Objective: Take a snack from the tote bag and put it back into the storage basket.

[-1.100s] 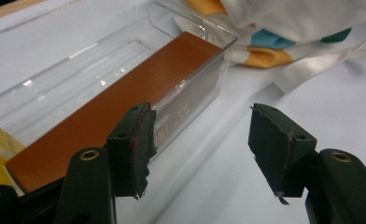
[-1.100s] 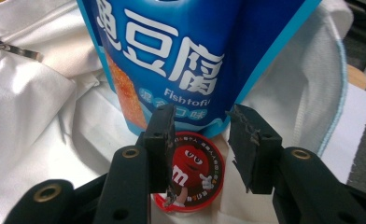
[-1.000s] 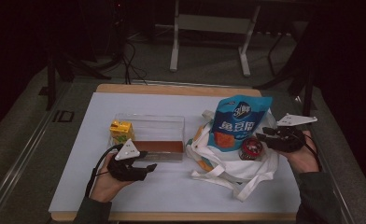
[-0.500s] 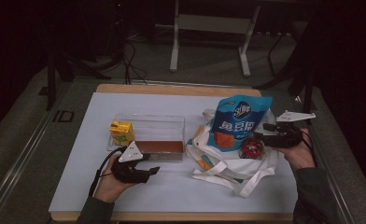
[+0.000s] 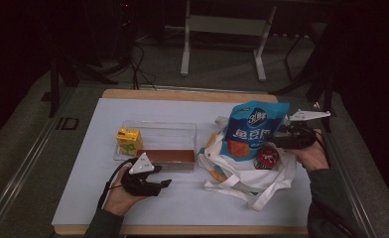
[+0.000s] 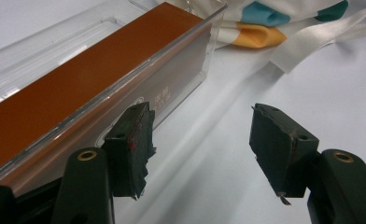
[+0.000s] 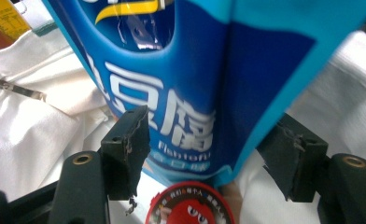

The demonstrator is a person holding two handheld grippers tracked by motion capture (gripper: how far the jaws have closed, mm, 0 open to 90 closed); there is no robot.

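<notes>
Now, right gripper point(image 7: 214, 149) jaws just opening around blue bag point(image 7: 195, 79) (loosely), left gripper point(image 6: 204, 140) beside tray point(image 6: 190, 51).

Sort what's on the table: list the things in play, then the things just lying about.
In play:
blue snack bag, between the right gripper's open fingers
white tote bag under it
red round tin

Lying about:
clear tray
brown box
yellow carton
</notes>
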